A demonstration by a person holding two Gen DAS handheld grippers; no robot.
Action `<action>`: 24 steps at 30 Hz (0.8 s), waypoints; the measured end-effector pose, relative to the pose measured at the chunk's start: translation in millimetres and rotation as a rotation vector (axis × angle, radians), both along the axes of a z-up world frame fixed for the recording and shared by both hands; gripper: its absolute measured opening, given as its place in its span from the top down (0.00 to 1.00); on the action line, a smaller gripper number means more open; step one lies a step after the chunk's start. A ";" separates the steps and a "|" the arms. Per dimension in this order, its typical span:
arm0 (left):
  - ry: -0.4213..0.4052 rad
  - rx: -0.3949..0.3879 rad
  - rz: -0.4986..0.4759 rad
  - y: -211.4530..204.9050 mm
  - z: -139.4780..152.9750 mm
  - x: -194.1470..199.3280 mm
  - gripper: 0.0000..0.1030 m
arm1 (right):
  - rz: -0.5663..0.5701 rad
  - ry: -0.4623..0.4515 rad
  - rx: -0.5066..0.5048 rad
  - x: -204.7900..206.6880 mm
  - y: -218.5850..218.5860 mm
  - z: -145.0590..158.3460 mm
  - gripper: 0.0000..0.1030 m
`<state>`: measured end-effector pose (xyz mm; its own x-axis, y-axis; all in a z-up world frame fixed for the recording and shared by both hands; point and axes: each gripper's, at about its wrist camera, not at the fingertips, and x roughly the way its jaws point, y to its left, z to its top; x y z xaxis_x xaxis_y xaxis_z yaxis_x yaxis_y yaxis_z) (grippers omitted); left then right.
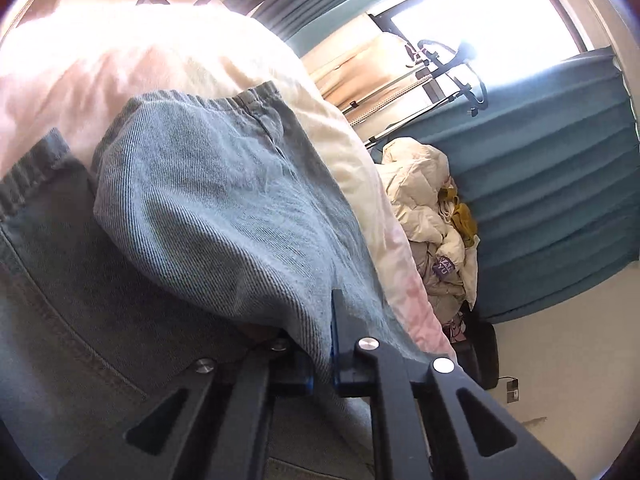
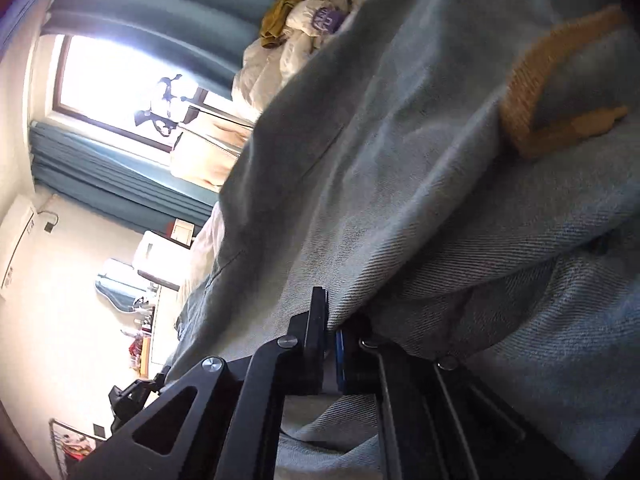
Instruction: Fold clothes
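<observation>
A pair of light blue denim jeans (image 1: 208, 208) lies on a pale pink and cream bed sheet (image 1: 132, 60), with one layer folded over another. My left gripper (image 1: 320, 344) is shut on a fold of the jeans; the cloth hides one fingertip. In the right wrist view the same jeans (image 2: 400, 160) fill the frame, with a tan leather waistband patch (image 2: 548, 92) at the upper right. My right gripper (image 2: 332, 340) is shut on a fold of the denim.
A heap of cream and mustard clothes (image 1: 432, 208) lies past the bed's end, also in the right wrist view (image 2: 304, 32). Teal curtains (image 1: 552, 184) flank a bright window (image 1: 488, 20). A clothes rack (image 1: 440, 76) stands by the window. A shelf with clutter (image 2: 144, 320) lines the wall.
</observation>
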<state>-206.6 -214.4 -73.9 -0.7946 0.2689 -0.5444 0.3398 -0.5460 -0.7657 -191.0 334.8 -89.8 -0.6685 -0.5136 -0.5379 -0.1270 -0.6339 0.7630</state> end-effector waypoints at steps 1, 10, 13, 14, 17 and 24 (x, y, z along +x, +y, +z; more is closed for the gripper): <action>-0.006 0.002 0.003 -1.9 1.0 1.8 0.95 | 0.005 0.034 0.025 4.4 -0.9 11.9 0.97; -0.175 0.082 0.019 -8.7 -44.5 15.5 0.94 | 0.039 -0.183 0.111 18.9 -2.2 -17.7 0.97; -0.175 0.108 0.033 -10.5 -41.5 30.4 0.90 | 0.046 -0.190 0.114 18.0 -0.1 -13.2 0.94; -0.174 0.117 0.044 -11.7 -39.1 39.4 0.87 | 0.049 -0.188 0.134 20.4 -1.0 -6.9 0.92; -0.196 0.129 0.068 -15.6 -30.2 73.4 0.82 | 0.065 -0.183 0.202 32.5 6.1 15.0 0.88; -0.200 0.156 0.094 -27.6 -7.5 157.8 0.54 | 0.020 -0.125 0.202 89.0 42.9 48.8 0.87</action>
<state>-48.8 -242.0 -81.4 -0.7007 0.2921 -0.6509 0.5368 -0.3851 -0.7507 -101.9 377.7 -40.9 -0.5813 -0.3992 -0.7091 -0.1985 -0.7755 0.5993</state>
